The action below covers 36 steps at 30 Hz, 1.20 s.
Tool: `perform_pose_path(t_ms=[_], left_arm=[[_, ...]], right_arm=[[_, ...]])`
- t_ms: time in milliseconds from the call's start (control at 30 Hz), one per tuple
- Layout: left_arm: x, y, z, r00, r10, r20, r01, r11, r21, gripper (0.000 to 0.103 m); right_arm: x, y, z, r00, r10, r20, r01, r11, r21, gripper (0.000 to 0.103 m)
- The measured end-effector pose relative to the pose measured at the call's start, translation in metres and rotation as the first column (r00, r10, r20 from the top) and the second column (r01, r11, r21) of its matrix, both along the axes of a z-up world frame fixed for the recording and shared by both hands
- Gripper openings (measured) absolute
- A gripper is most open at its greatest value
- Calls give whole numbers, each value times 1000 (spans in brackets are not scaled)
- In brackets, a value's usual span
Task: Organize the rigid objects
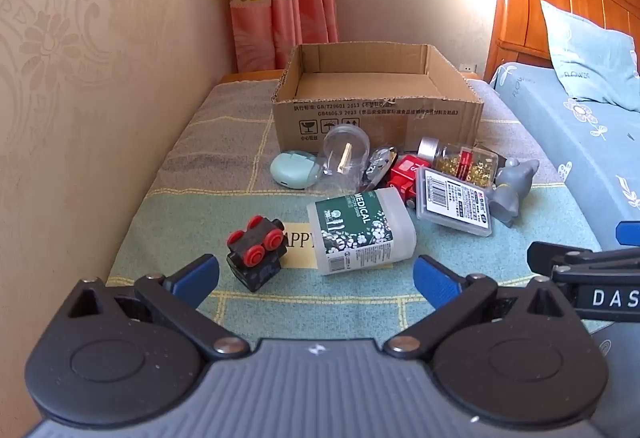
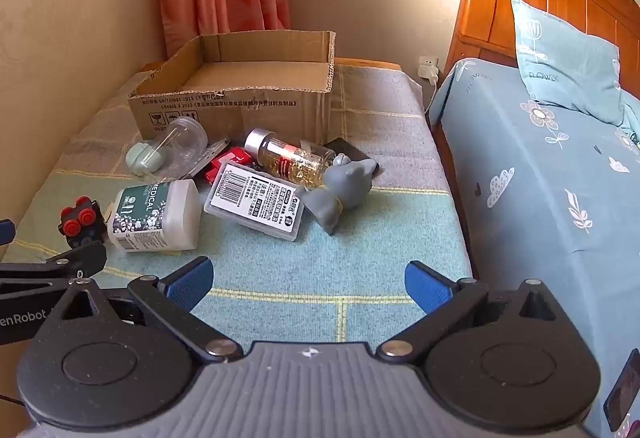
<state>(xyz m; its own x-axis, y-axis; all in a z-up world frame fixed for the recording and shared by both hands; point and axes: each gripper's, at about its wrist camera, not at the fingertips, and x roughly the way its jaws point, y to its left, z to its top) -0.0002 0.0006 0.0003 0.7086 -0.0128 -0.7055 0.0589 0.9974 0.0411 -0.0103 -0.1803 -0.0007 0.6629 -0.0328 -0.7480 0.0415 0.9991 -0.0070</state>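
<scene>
While both fingers (image 1: pixel 436 284) gape, the toy block (image 1: pixel 256 252) lies seemingly just ahead.

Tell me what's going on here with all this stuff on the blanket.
Someone is about to tidy a pile of small items. The left gripper and right gripper are both open and empty, hovering short of the pile. The box behind it looks empty. A toy car, a swab tub, a jar and a grey figurine lie loose on the blanket.
</scene>
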Motion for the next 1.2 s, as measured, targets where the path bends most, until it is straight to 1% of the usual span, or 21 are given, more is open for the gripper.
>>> perform_pose_path(t_ms=[233, 533, 567, 1200], left_arm=[[-3, 4, 1, 1000, -1, 4, 1, 1000, 7, 103], [-1, 0, -1, 1000, 1, -4, -1, 1000, 4, 102], [-1, 0, -1, 1000, 2, -4, -1, 1000, 4, 102], [-5, 3, 1, 1000, 8, -3, -8, 1000, 2, 102]], right_arm=[[0, -1, -3, 1000, 4, -1, -4, 1000, -2, 103], [-1, -3, 7, 1000, 4, 5, -4, 1000, 1, 103], [-2, 2, 2, 1000, 8, 9, -8, 1000, -8, 103], [-3, 3, 5, 1000, 13, 20, -12, 1000, -14, 103]])
